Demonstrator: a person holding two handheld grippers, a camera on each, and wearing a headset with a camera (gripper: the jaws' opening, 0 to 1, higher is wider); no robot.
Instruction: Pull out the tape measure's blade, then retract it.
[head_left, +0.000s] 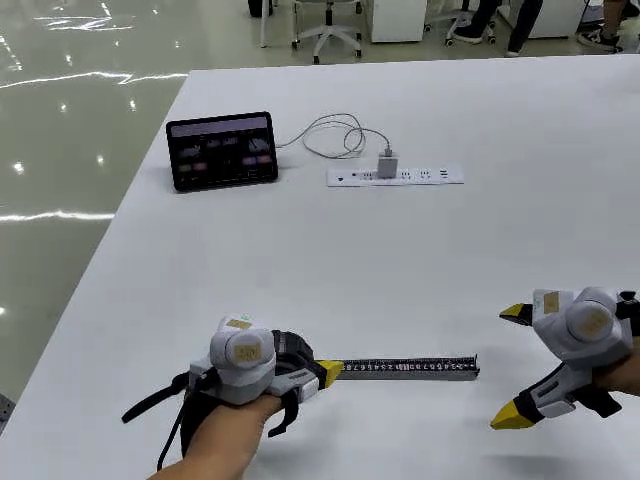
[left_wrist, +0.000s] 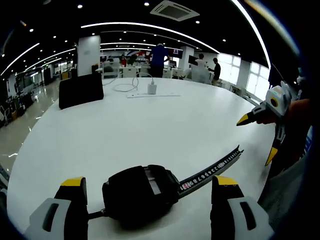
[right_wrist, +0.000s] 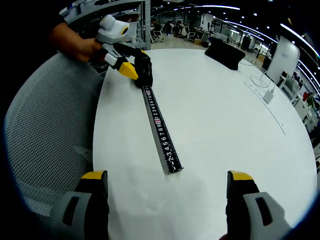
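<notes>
Here: Straddling a Tape Measure With Its Blade Out

Finds the left hand-held gripper (left_wrist: 150, 181) at 7 o'clock in the head view, jaws spread to either side of the black tape measure (left_wrist: 142, 192) on the white table (head_left: 400, 260), with a gap on each side. Shows the blade (head_left: 410, 368) lying flat, drawn out toward 3 o'clock. Places the right hand-held gripper (head_left: 510, 365) at 4 o'clock, jaws wide apart and empty, near the blade's tip. Sets a tablet (head_left: 222, 150) at 11 o'clock.

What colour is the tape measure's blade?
The blade is black with white numerals and a few red ones; it shows clearest in the right gripper view.
</notes>
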